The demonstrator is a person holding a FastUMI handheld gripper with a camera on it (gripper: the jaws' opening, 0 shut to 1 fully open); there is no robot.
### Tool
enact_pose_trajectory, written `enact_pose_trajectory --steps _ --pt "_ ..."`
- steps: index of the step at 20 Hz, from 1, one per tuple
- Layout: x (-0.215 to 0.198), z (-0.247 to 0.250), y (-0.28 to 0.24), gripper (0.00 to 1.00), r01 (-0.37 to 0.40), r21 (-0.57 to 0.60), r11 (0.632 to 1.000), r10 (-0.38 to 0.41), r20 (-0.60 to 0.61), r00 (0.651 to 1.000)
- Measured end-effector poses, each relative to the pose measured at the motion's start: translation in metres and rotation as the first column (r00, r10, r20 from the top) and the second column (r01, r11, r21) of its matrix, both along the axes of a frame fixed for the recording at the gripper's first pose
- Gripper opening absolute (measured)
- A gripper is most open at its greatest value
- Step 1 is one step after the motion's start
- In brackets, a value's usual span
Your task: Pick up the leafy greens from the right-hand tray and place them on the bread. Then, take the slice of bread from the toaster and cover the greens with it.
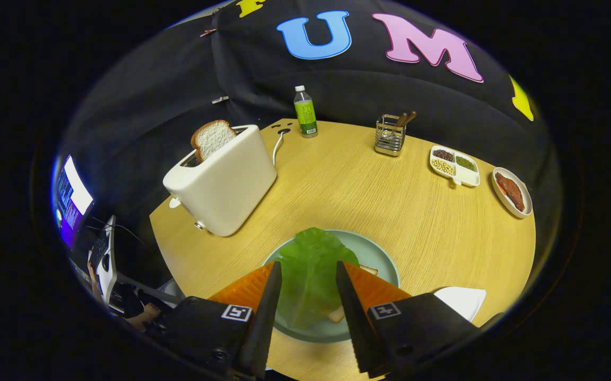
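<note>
Between the spread fingers of the tool [308, 275], greens [308, 275] lie over bread [337, 315] on a plate [379, 259]; fingers apart, gripping nothing. Far left, toaster [220, 182] holds a slice [211, 138].

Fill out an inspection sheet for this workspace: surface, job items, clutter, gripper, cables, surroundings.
Surface: round wooden table, no spills seen.
Job's things: lettuce leaf lies over bread on the pale green plate; bread slice stands up in the white toaster; white tray beside the plate.
Clutter: green-labelled bottle, wire utensil caddy, divided dish of beans, dish of red food.
Gripper: gripper open, fingers on either side of the leaf; contact cannot be told.
Cables: white toaster cord runs toward a table grommet.
Surroundings: black cloth wall, lit monitor, a person's hand.
</note>
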State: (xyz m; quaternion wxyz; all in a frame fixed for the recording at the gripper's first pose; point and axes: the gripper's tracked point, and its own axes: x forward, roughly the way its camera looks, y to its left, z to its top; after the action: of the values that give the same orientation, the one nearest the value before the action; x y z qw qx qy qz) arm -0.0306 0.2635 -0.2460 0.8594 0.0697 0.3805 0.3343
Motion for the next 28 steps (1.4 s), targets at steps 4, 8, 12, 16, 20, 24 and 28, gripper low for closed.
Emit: enact_pose_trajectory --steps 4,8,12,16,20,24,28 --pt "0.008 0.018 -0.006 0.99 0.021 0.021 1.0 -0.023 0.077 0.997" --pt "0.021 0.066 -0.021 0.99 0.058 0.036 0.998 -0.065 0.234 0.97" --pt "0.037 0.138 -0.028 0.99 0.068 0.029 0.997 -0.073 0.449 0.891" --pt "0.046 0.213 -0.011 0.98 0.041 0.078 0.996 -0.08 0.592 0.802" --pt "0.044 0.27 0.019 0.98 -0.013 0.147 0.989 -0.087 0.658 0.748" --pt "0.033 0.309 0.056 0.98 -0.084 0.135 0.987 -0.043 0.733 0.679" --pt "0.027 0.309 0.108 0.98 -0.126 0.121 0.985 0.001 0.717 0.697"
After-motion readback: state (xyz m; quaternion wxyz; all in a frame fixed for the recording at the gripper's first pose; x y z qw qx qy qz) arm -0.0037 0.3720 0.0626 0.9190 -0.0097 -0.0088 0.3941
